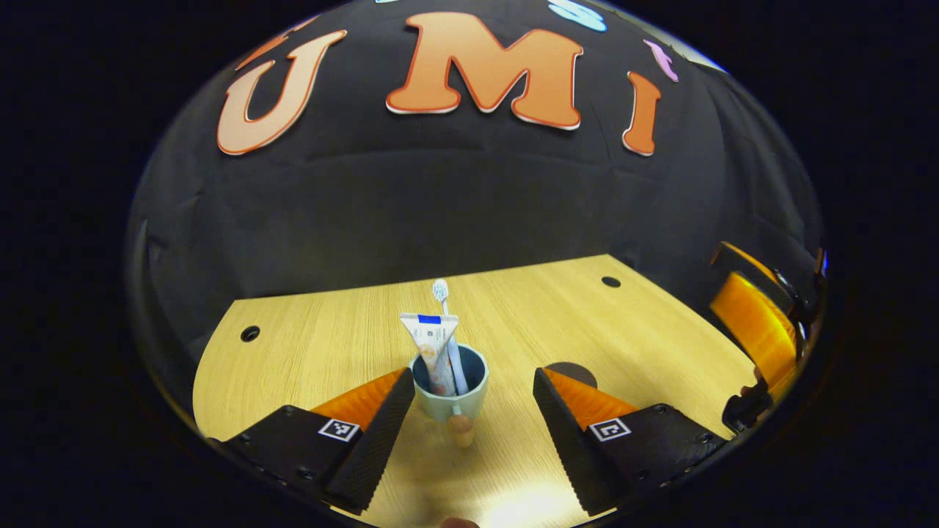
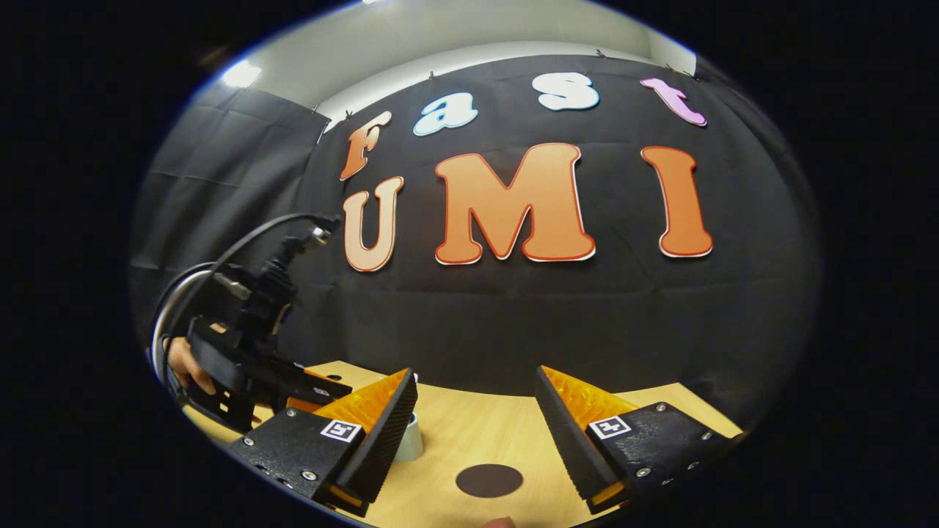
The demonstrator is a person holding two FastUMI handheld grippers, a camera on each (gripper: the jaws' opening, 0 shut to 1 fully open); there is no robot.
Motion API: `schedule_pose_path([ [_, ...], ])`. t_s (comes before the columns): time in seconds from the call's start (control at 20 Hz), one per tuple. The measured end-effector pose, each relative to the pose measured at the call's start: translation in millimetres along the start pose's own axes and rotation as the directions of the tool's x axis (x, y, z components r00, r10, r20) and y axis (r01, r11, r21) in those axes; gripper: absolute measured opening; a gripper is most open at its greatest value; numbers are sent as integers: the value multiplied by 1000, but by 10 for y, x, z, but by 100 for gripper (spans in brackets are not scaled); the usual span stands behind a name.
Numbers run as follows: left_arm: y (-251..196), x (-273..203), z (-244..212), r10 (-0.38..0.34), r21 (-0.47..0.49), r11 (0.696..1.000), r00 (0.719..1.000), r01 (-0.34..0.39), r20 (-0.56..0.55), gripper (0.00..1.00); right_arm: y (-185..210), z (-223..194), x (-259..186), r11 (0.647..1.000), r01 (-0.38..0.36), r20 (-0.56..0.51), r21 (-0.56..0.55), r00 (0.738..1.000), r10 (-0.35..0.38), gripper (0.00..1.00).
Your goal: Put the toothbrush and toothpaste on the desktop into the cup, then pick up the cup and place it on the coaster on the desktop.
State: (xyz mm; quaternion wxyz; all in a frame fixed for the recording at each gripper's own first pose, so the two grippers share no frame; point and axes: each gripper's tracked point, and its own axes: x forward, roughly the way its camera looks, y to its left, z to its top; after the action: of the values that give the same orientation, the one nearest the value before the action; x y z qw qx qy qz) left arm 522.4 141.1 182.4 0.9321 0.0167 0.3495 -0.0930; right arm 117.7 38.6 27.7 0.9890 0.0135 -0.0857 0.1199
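Note:
A pale blue-green cup [image 1: 450, 394] stands upright on the wooden desktop [image 1: 330, 330]. The white toothpaste tube [image 1: 433, 345] and the toothbrush [image 1: 442, 293] stand in it, brush head up. My left gripper [image 1: 469, 433] is open, and the cup sits between its fingertips, close to the left finger [image 1: 374, 433]. The dark round coaster [image 1: 576, 372] lies flat to the cup's right, partly hidden by the right finger. In the right gripper view the coaster [image 2: 489, 480] lies between the fingers of my open, empty right gripper [image 2: 477, 447]. The cup's edge [image 2: 412, 440] peeks out beside its left finger.
The right gripper's orange body [image 1: 755, 323] is at the right edge of the left gripper view. The left gripper with a hand [image 2: 242, 367] on it is at the left of the right gripper view. Two small holes [image 1: 250, 334] mark the desktop's back corners.

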Motion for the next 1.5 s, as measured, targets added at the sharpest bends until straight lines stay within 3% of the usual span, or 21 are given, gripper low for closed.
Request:
schedule_pose_path([
  [0.2, 1, 169, -197, -7, -16, 1000, 982, 4, -189, 98, -134, -86, -425, 1000, 10, -14, -1, 1000, -10, 97],
  [0.4, 34, 288, -373, 2, -49, 999, 938, -20, -346, 98, -320, -48, -732, 999, 41, -4, -3, 999, -41, 97],
  [0.75, 139, 407, -334, 63, -60, 993, 879, -103, -473, 95, -523, 30, -996, 996, 85, 25, 16, 996, -85, 97],
  [0.9, 67, 479, -277, 71, -61, 991, 854, -120, -515, 83, -574, -16, -1056, 994, 106, 25, 34, 994, -107, 97],
  [1.05, -50, 488, -379, 83, -54, 990, 838, -132, -539, 63, -603, -87, -1099, 992, 117, 13, 48, 993, -118, 97],
  [1.1, -96, 465, -359, 87, -57, 989, 833, -140, -546, 61, -593, -102, -1101, 991, 119, 6, 56, 993, -119, 97],
  [1.2, -176, 491, -275, 90, -63, 987, 836, -146, -541, 27, -578, -120, -1115, 991, 116, 0, 71, 993, -116, 97],
  [1.25, -214, 507, -218, 90, -71, 986, 840, -150, -535, 19, -585, -132, -1130, 991, 117, 0, 70, 993, -117, 97],
  [1.3, -260, 532, -170, 86, -80, 985, 844, -151, -529, 27, -607, -128, -1141, 991, 120, 0, 67, 993, -120, 97],
  [1.5, -226, 500, -132, 82, -83, 986, 863, -141, -499, 23, -614, -83, -1167, 990, 126, 6, 67, 992, -126, 97],
])
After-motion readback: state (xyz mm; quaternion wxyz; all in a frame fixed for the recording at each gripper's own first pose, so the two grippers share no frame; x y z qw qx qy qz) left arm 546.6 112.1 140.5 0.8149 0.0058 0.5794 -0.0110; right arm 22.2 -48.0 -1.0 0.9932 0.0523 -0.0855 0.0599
